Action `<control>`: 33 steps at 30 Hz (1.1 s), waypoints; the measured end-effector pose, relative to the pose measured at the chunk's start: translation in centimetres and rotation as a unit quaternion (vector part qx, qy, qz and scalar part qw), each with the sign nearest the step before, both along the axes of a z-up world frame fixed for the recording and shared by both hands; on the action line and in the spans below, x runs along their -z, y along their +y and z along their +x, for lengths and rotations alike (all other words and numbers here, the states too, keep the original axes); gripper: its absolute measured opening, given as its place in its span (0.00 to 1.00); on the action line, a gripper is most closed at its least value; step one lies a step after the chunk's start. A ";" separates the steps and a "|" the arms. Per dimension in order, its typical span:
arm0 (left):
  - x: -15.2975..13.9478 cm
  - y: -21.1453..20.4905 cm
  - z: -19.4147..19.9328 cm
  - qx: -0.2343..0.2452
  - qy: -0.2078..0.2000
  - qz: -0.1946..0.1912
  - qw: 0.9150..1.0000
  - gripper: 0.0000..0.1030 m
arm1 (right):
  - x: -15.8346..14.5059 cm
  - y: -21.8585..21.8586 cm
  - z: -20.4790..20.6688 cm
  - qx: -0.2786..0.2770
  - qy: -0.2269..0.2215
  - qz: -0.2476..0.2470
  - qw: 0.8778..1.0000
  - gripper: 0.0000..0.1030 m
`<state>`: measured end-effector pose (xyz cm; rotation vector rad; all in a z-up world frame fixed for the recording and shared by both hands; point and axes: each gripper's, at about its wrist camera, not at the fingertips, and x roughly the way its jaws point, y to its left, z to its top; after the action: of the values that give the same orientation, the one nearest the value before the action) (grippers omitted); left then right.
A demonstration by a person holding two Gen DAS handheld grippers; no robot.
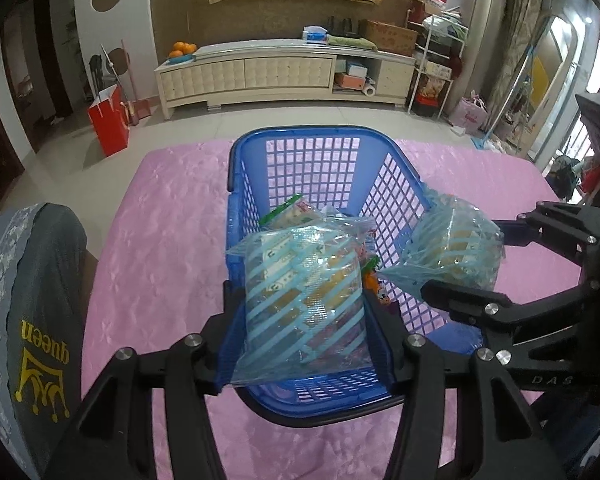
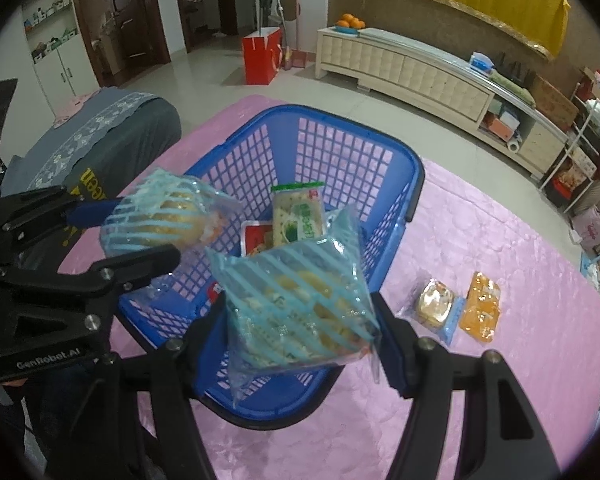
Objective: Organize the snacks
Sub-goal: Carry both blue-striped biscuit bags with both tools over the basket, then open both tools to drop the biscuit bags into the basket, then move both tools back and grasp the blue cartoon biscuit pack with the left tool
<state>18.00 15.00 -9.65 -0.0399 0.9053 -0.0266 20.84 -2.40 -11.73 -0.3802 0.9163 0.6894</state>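
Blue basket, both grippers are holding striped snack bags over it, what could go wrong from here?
1. The left gripper and right gripper hang close together over the blue basket; they might bump.
2. The right striped bag sits near the front rim and could drop outside.
3. The left striped bag could land on the green cracker pack and crush it.

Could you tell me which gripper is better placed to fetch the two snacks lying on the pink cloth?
Right, probably: the two packets lie beside the right gripper, outside the basket, though it must drop its striped bag first.
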 end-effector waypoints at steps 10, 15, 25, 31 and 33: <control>-1.1 0.2 -0.7 -0.016 -0.017 0.000 1.000 0.72 | -0.3 -1.2 -0.5 -0.004 -0.012 -0.001 1.000 0.86; -2.3 -0.8 -1.2 -0.020 -0.025 0.014 0.999 0.73 | -1.5 -3.6 -0.3 0.013 -0.012 0.024 1.000 0.87; -5.3 -6.7 -1.0 -0.002 -0.051 0.034 0.998 0.74 | -3.9 -11.4 0.5 0.070 -0.027 0.055 0.996 0.87; -6.2 -11.7 0.2 0.033 -0.058 0.037 0.997 0.74 | -4.0 -15.4 1.8 0.104 -0.025 0.068 0.992 0.87; -6.1 -13.1 0.6 0.041 -0.058 0.039 0.997 0.74 | -3.9 -16.6 2.2 0.115 -0.024 0.073 0.990 0.87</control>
<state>18.56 1.92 -3.53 0.0711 0.7908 -0.0691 23.07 -19.00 -7.80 -0.1571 0.8430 0.5297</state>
